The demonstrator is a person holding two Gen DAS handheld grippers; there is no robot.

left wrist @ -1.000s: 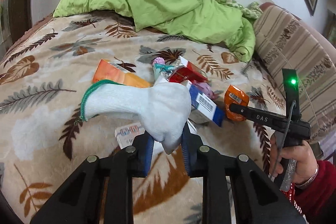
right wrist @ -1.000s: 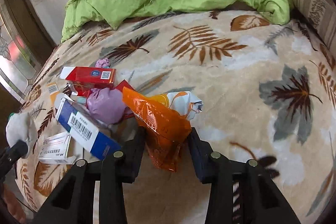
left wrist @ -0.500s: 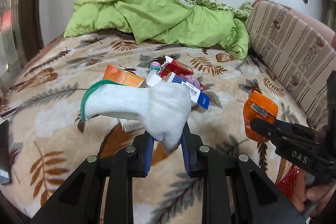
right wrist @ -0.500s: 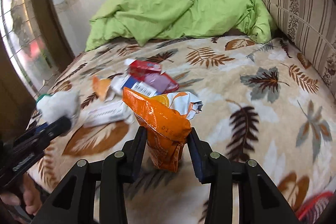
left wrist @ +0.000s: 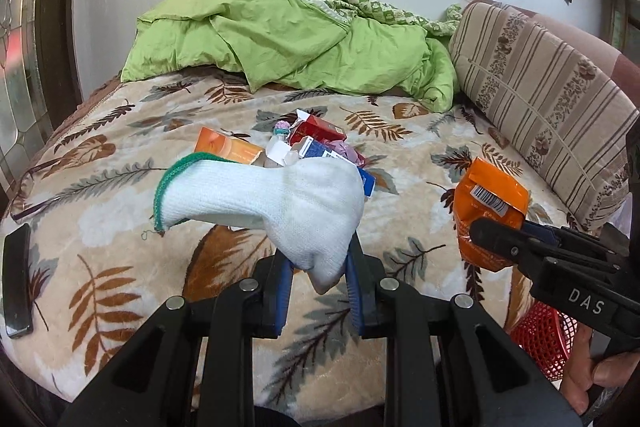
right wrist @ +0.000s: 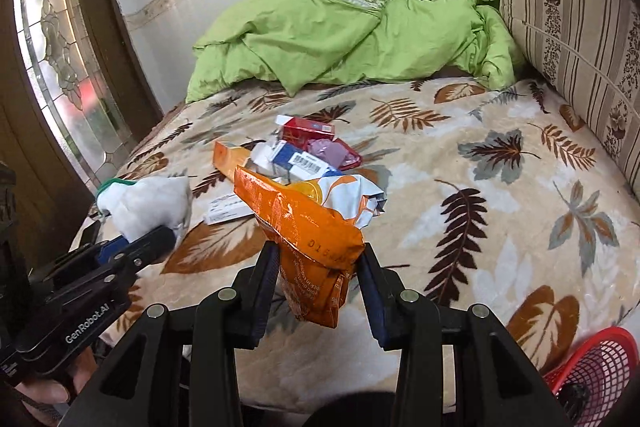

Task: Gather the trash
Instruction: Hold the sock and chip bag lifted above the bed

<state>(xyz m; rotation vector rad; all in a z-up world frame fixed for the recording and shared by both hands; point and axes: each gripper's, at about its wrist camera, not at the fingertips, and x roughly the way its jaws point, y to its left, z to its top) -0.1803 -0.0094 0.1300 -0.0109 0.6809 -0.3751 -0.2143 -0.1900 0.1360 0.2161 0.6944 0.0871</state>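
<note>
My left gripper is shut on a white sock with a green cuff, held above the bed's front part. It also shows in the right wrist view. My right gripper is shut on an orange snack bag, held in the air over the bed's front edge. The bag also shows in the left wrist view. A pile of trash lies mid-bed: red, blue and orange boxes and a pink wrapper. A white box lies nearer the front.
A red mesh basket stands on the floor at the bed's front right corner. A green quilt is heaped at the back. A striped cushion lines the right side. A dark phone lies at the left edge.
Both grippers have pulled back and up from the pile toward the bed's front edge, each keeping its item. The red basket has come into view.
</note>
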